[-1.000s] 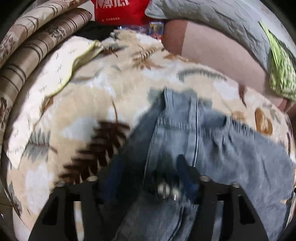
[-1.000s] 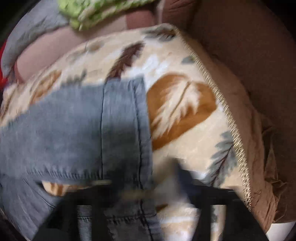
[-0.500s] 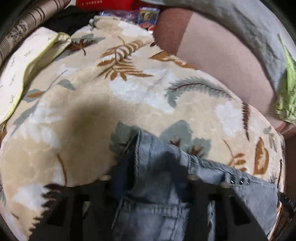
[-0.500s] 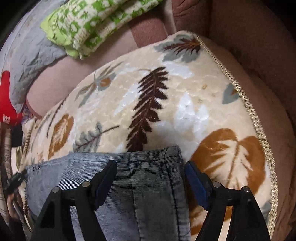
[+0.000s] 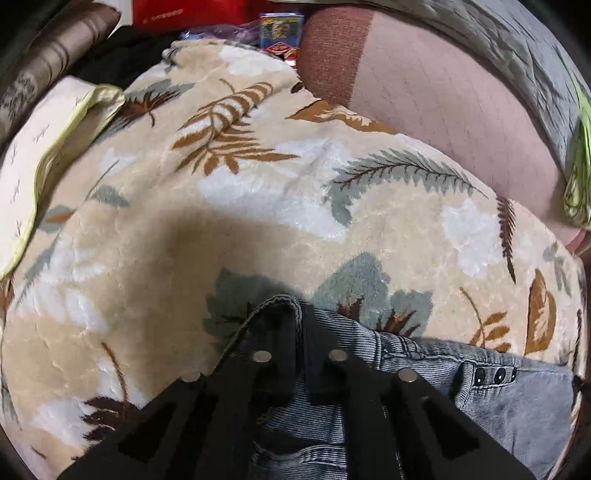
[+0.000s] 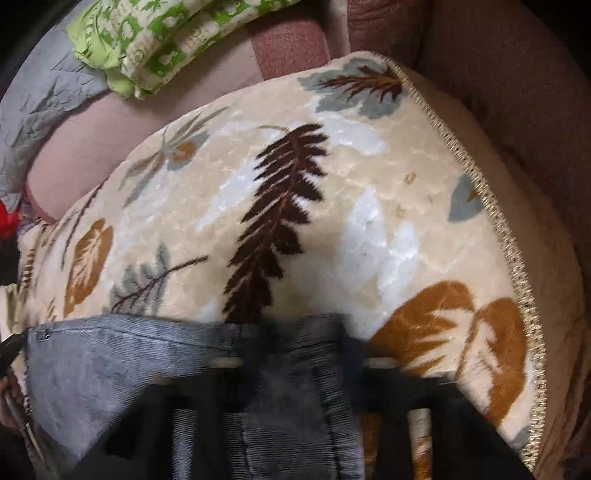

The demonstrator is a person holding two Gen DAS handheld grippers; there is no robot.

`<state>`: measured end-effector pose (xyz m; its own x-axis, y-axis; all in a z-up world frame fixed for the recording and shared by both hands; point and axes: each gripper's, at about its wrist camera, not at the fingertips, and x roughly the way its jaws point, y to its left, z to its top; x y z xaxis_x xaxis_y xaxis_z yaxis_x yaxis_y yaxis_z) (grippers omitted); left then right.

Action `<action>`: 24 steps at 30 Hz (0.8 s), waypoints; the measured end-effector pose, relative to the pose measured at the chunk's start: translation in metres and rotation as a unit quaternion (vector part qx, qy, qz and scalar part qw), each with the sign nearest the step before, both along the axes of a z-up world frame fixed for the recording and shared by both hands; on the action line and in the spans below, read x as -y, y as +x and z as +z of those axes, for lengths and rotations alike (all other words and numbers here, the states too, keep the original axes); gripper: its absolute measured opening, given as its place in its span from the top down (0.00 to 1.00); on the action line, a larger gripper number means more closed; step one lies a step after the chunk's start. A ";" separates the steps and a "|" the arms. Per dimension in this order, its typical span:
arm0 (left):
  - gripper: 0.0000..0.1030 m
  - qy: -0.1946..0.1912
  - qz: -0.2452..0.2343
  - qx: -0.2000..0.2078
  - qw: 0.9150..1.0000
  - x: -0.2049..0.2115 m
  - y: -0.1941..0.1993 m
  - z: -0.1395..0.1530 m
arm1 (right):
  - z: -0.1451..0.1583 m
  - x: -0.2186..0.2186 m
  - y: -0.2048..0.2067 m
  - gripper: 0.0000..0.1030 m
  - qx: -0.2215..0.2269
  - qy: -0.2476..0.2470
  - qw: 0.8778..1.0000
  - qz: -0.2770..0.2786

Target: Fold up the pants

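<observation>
Left wrist view: the left gripper (image 5: 300, 334) points steeply down at the six o'clock edge, its two black fingers brought together and pinching the hem corner of the pants (image 5: 480, 398). The grey-blue denim bunches up around the fingers at about six o'clock and spreads off toward four o'clock, where three small dark snaps (image 5: 496, 376) sit along a band. The pants lie on a cream blanket (image 5: 258, 206) patterned with brown, rust and grey-green leaves, which fills the middle of the frame. At nine to ten o'clock a pale cushion (image 5: 40, 166) with yellow-green piping rests on the blanket's edge. At twelve o'clock stands a red bag (image 5: 184, 14), and a pink-brown sofa back (image 5: 443, 110) curves from one to three o'clock.

Right wrist view: the right gripper (image 6: 295, 354), blurred at six o'clock, is closing its jaws on the other end of the denim edge, with a fold of cloth between the fingers. The pants stretch from there toward eight o'clock over the same blanket, whose gold braided trim (image 6: 491, 221) runs from one to four o'clock. A green-and-white patterned cloth (image 6: 166, 40) lies at eleven o'clock.
</observation>
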<state>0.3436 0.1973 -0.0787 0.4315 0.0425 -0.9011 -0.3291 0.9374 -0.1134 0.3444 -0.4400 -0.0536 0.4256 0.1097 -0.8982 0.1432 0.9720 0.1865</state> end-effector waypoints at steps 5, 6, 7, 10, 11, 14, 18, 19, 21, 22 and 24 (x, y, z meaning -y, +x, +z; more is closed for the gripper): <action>0.98 -0.012 0.015 0.042 0.999 -0.007 -0.015 0.033 | 0.029 -0.005 -0.008 0.83 0.033 -0.013 0.999 0.005; 0.98 -0.016 0.014 0.052 0.998 -0.009 -0.021 0.042 | 0.039 -0.003 -0.012 0.83 0.047 -0.010 0.999 0.001; 0.98 -0.018 0.014 0.065 0.998 -0.010 -0.028 0.054 | 0.048 -0.003 -0.016 0.83 0.057 -0.009 0.998 -0.001; 0.98 -0.038 0.011 0.107 0.993 -0.013 -0.055 0.094 | 0.083 -0.003 -0.035 0.83 0.096 -0.005 0.995 -0.002; 0.98 -0.048 0.011 0.128 0.991 -0.015 -0.072 0.113 | 0.095 -0.003 -0.043 0.83 0.110 -0.001 0.994 -0.003; 0.98 -0.068 -0.002 0.172 0.983 -0.016 -0.121 0.151 | 0.136 0.001 -0.082 0.83 0.168 0.012 0.986 -0.003; 0.97 -0.086 -0.015 0.192 0.977 -0.025 -0.201 0.164 | 0.163 0.008 -0.156 0.83 0.214 0.037 0.976 0.008; 0.97 -0.091 -0.017 0.187 0.978 -0.029 -0.230 0.158 | 0.161 0.010 -0.180 0.83 0.218 0.046 0.975 0.009; 0.96 -0.094 -0.029 0.166 0.981 -0.033 -0.269 0.140 | 0.147 0.012 -0.224 0.82 0.211 0.060 0.976 0.006; 0.93 -0.091 -0.035 0.152 0.984 -0.034 -0.282 0.132 | 0.135 0.010 -0.241 0.79 0.203 0.064 0.977 0.007; 0.91 -0.076 -0.047 0.099 0.991 -0.036 -0.309 0.101 | 0.091 0.009 -0.282 0.62 0.156 0.082 0.984 0.008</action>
